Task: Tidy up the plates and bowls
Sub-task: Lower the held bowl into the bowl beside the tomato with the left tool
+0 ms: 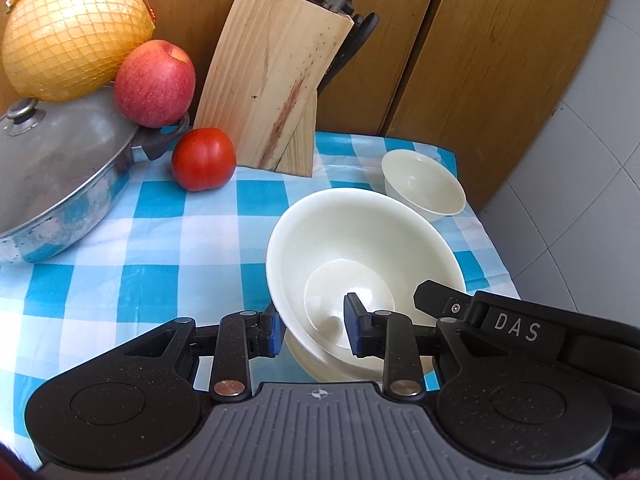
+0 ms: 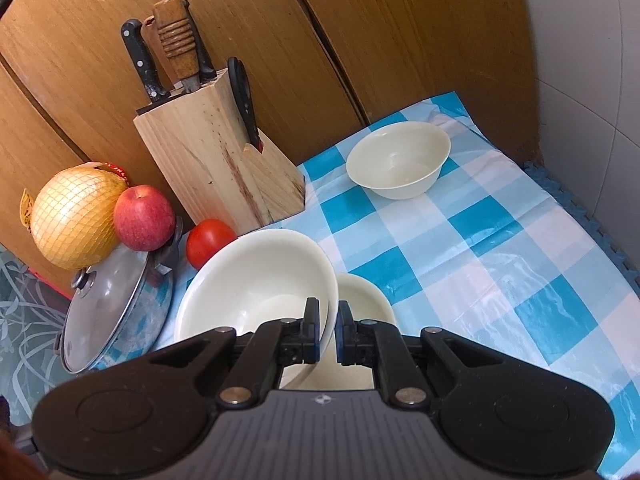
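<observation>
The blue-checked tablecloth [image 2: 500,240] lies bare ahead and right of the right gripper's fingers, up to its far edge. The large cream bowl [image 2: 256,280] is tilted, its rim clenched by the right gripper [image 2: 328,330]. The left gripper [image 1: 314,330] straddles the opposite rim, one pad inside; contact unclear. A small bowl [image 2: 400,164] stands empty beyond. "DAS" reads on the right gripper's finger.

The table [image 2: 500,264] is covered with a blue-and-white checked cloth [image 1: 160,240]. Directly on the cloth stand a knife block [image 2: 224,160], a tomato [image 1: 203,159], a lidded pan [image 1: 60,184] and a small bowl [image 2: 398,164]; a plate [image 2: 366,300] lies near the front.
</observation>
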A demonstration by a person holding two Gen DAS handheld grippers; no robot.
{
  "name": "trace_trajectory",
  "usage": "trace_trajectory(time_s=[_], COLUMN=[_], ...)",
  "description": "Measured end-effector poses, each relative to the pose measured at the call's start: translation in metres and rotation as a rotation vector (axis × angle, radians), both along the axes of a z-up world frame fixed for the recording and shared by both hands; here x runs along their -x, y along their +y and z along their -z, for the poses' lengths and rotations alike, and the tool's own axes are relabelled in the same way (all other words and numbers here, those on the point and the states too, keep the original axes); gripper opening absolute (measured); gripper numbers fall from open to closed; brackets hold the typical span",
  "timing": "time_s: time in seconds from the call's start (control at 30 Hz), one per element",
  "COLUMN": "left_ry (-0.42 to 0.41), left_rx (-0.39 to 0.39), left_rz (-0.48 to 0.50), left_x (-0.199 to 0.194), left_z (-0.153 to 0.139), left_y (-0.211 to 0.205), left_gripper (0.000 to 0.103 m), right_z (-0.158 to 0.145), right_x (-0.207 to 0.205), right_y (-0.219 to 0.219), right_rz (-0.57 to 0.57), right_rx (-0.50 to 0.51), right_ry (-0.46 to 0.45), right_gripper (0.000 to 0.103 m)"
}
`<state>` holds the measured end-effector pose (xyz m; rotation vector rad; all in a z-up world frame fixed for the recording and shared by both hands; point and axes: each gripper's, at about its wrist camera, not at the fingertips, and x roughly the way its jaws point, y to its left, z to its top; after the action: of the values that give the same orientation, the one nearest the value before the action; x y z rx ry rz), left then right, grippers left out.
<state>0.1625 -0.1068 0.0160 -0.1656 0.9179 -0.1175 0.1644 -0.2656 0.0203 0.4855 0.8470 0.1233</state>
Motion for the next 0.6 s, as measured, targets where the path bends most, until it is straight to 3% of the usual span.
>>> trace_trajectory(time_s=[0.6], left_ry=[-0.075], left_rx=[0.019], left_rz=[0.044], left_x=[0.035], left_z=[-0.042], left_y=[0.000], left_gripper=[0.039], right_z=[-0.042], right_x=[0.050], right_y=[-0.002], right_rz=[-0.007], right_rx=[0.022], right_ry=[-0.109], right_gripper=[0.012])
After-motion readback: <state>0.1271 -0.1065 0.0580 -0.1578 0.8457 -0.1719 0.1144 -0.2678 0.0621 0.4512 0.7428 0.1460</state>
